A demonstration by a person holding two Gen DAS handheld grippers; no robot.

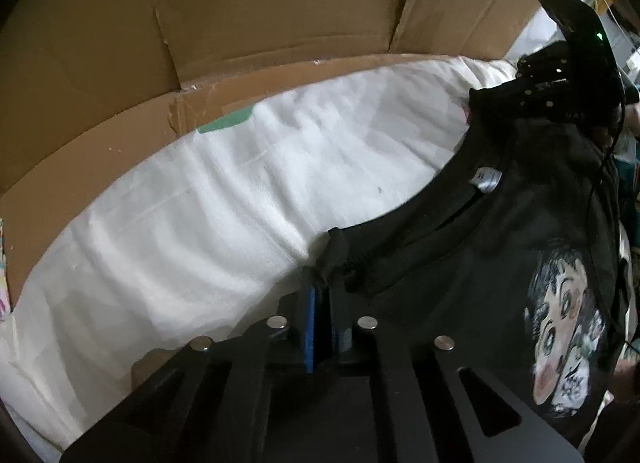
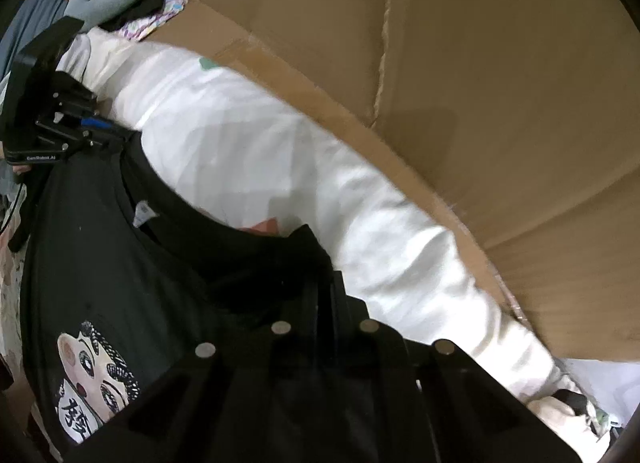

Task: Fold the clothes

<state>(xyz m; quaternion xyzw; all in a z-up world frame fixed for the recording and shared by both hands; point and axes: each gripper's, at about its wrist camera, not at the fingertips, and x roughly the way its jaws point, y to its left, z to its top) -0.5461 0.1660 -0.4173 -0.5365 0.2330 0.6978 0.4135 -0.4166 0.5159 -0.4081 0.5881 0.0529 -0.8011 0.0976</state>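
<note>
- The left gripper (image 1: 326, 283) pointed steeply down, its jaws clamped on a bunched pinch of black fabric at one shoulder of a black T-shirt (image 1: 500, 247).
- The right gripper (image 2: 320, 283) was clamped the same way on the shirt's other shoulder, on the far side of the neckline.
- Between the two grips the collar sagged open, showing a white neck label (image 1: 486, 179) inside.
- The shirt's front faced up, with a printed cartoon face (image 1: 568, 323) below the collar.
- The shirt lay on a white sheet (image 1: 200, 223) covering the bed, its collar end toward the far edge.
- Brown cardboard (image 1: 260, 3), flattened box panels, stood along that far edge behind the sheet.
- Risk, as a judgement: each pinch looked small, so a quick lift could slip a shoulder free; a jaw may also have caught the sheet and would drag it up too.
</note>
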